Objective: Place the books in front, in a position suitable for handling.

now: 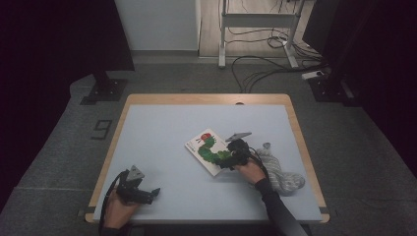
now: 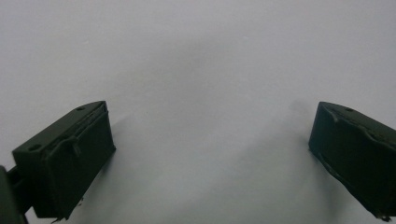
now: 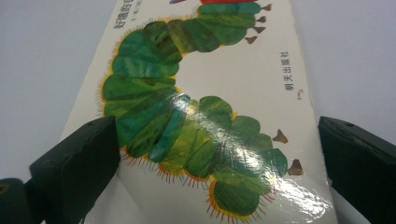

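A white picture book (image 1: 206,147) with a green caterpillar on its cover lies flat, right of the table's middle. My right gripper (image 1: 225,160) hangs over the book's near end, held by a hand in a dark sleeve. In the right gripper view its jaws stand wide apart, one at each side of the book (image 3: 243,84), and the right gripper (image 3: 215,172) is open, gripping nothing. My left gripper (image 1: 153,192) rests near the front left of the table. In its own view the left gripper (image 2: 210,154) is open, with bare table surface (image 2: 201,70) between the jaws.
A crumpled grey cloth (image 1: 281,175) lies just right of my right hand, near the table's right edge. The table (image 1: 162,132) has a pale blue top and a wooden rim. Beyond it are a floor with cables (image 1: 260,69) and a white desk frame (image 1: 258,22).
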A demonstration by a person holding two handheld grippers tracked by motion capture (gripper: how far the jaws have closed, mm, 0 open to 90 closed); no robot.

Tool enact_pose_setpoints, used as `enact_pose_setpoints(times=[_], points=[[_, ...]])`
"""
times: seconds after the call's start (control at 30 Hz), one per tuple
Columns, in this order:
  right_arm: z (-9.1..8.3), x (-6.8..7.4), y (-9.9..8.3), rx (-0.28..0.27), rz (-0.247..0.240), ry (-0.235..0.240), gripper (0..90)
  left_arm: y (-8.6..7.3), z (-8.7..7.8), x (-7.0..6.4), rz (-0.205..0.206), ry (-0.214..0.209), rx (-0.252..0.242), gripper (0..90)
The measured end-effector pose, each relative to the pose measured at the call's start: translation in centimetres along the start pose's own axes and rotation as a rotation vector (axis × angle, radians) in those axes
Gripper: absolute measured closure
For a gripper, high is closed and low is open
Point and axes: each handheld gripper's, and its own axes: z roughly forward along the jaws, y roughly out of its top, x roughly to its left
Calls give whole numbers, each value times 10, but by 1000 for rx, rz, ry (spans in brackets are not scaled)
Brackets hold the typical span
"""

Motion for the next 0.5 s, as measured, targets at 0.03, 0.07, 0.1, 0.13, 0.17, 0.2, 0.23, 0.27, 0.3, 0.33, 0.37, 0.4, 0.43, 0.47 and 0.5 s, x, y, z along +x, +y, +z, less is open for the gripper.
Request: enact_pose_setpoints(times=[0.03,0.07,0.1,0.13,0.17,0.2,0.23,0.27,0.3,0.33,0.37,0.4,0.43,0.47,0.5], points=[[0,0,0,0,0,0,3,0,0,0,0,0,0,0],[0,1,0,3,-4,2,3,0,0,0,0,-1,0,0],[0,2,-1,5,-8,3,2,0,0,0,0,-1,0,0],[-1,4,-1,11,-10,7,2,0,0,0,0,0,0,0],[-2,7,-1,18,-12,11,3,0,0,0,0,0,0,0],[-2,7,-1,18,-12,11,3,0,0,0,0,0,0,0],[-3,10,-2,25,-13,17,4,0,0,0,0,0,-1,0],[-3,12,-3,27,-19,18,4,0,0,0,0,0,-1,0],[-3,13,-3,29,-22,21,5,0,0,0,0,0,0,0],[-4,15,-4,33,-25,25,5,0,0,0,0,0,0,0],[-4,15,-4,33,-25,25,5,0,0,0,0,0,0,0],[-5,17,-5,33,-31,28,5,0,0,0,0,0,0,0],[-5,19,-6,36,-35,34,5,0,0,0,0,0,0,0],[-6,23,-7,41,-40,39,5,0,0,0,0,1,0,0],[-6,23,-7,41,-40,39,5,0,0,0,0,1,0,0]])
